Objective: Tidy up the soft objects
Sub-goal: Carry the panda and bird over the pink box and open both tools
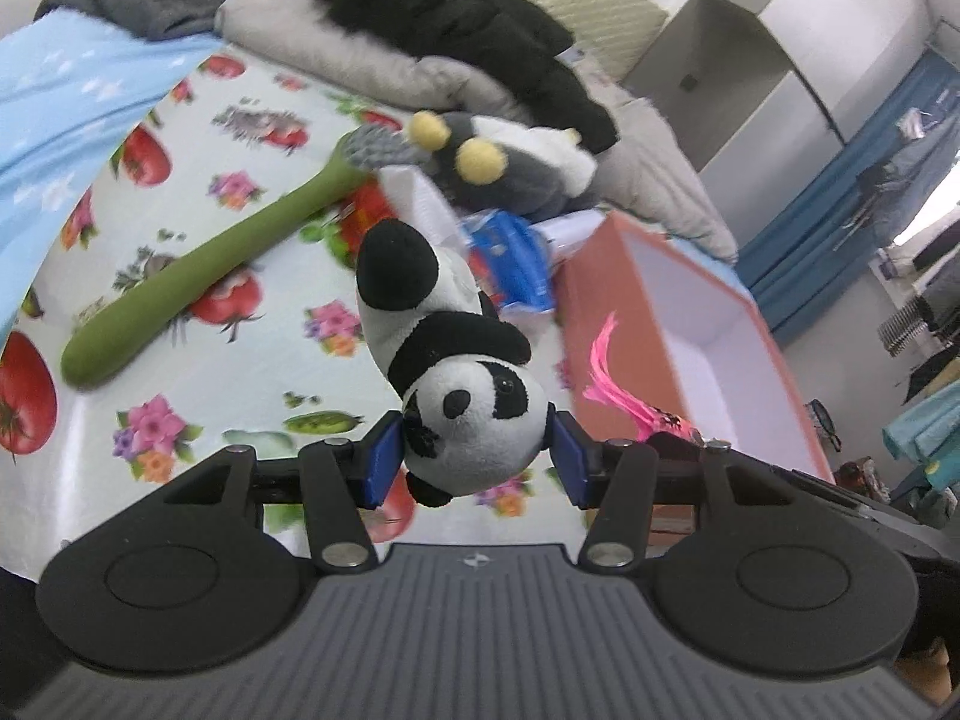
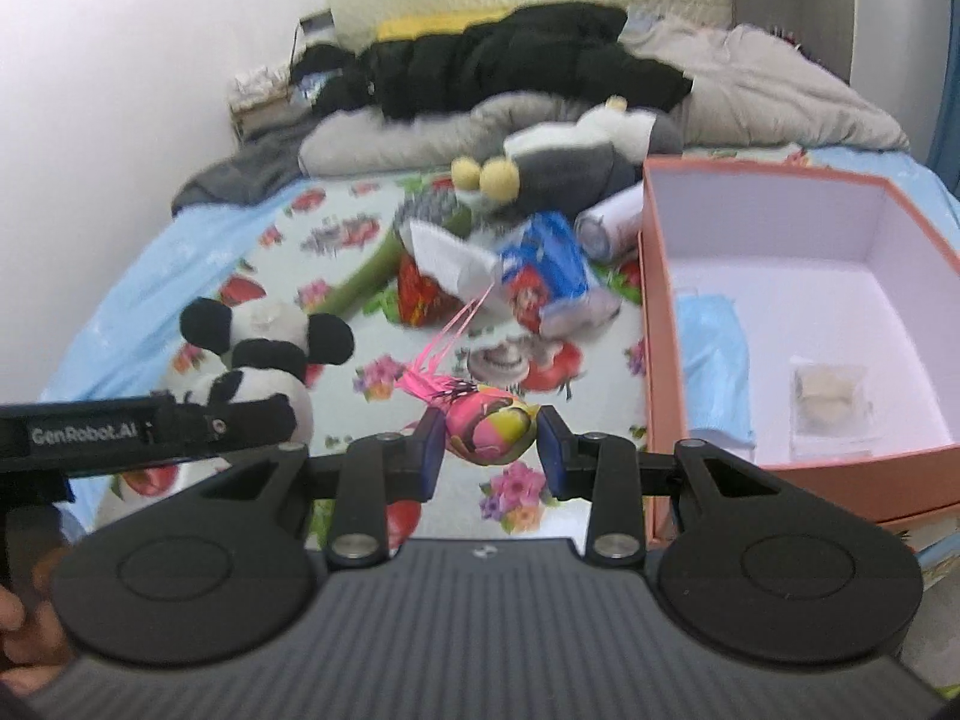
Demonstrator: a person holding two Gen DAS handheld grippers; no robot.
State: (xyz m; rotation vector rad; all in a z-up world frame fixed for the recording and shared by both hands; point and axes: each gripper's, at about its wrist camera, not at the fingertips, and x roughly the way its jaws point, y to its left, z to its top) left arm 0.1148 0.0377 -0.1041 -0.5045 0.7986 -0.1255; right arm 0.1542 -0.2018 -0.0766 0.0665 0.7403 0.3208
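Gripping a black-and-white plush panda (image 1: 462,414) by its head, the left gripper (image 1: 477,459) has its blue-padded fingers (image 1: 384,459) clamped on either side, body dangling out ahead of the fingertips, above the fruit-and-flower printed bed sheet (image 1: 240,324). Beyond the fingers to the left lies a long green soft-handled brush (image 1: 198,276); straight ahead sits a grey-and-white plush toy with yellow pom-pom feet (image 1: 510,168). Over to the right gripper (image 2: 489,441) now: its fingers (image 2: 429,450) are clenched on a pink-and-yellow soft ball with pink tassel strands (image 2: 489,426), held off the sheet. Just right of those fingers stands an open salmon-coloured cardboard box with a pale interior (image 2: 657,324).
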